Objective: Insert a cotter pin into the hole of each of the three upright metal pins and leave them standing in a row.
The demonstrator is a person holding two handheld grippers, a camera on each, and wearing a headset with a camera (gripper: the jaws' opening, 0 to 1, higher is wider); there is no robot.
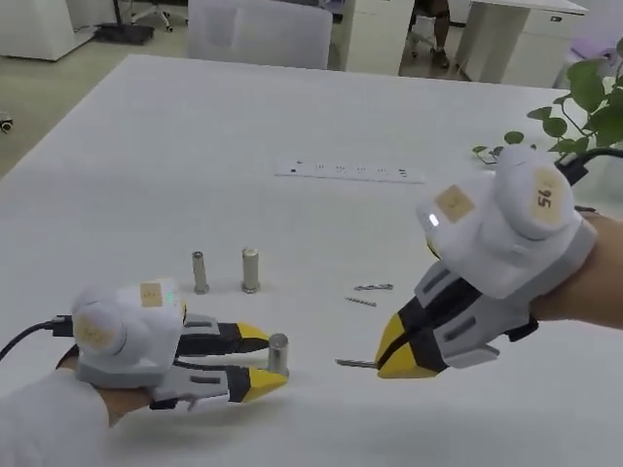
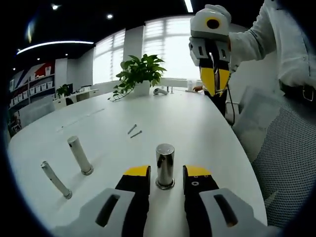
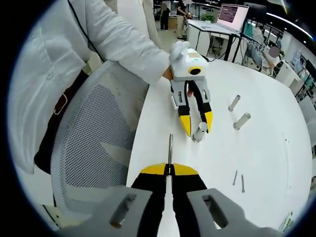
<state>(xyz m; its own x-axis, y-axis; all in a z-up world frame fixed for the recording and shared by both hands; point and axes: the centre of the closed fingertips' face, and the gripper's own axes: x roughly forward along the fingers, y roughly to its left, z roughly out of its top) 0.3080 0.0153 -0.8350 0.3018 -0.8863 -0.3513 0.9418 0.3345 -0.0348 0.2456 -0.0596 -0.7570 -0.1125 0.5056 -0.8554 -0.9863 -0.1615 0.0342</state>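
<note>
White workbench (image 1: 292, 117) in an open-plan office, seen from the headset: the left gripper (image 1: 265, 360) lies low over the tabletop, its yellow-tipped jaws set narrowly apart on either side of the nearest metal pin (image 1: 278, 353), which stands upright between them. The left gripper view shows a sliver of table on each side of that pin, so the jaws flank it without clamping. To the right, the right gripper (image 1: 394, 363) slants down and leftward with its jaws pinched together on a cotter pin (image 1: 355, 364). The cotter pin juts out roughly level toward the nearest metal pin, with its tip near the pin but apart from it. Farther back two more pins stand upright side by side, a thicker pin (image 1: 250, 269) and, to its left, a slimmer pin (image 1: 200, 271). Two spare cotter pins (image 1: 373, 287) lie flat just beside each other, to the right of the standing pair. A power strip (image 1: 348, 171) lies across the table beyond them, and a leafy plant (image 1: 584, 102) stands at the right edge. The right gripper view takes in a white sleeve (image 3: 123, 42) and a mesh-backed chair (image 3: 94, 143) at the table's near side.
</note>
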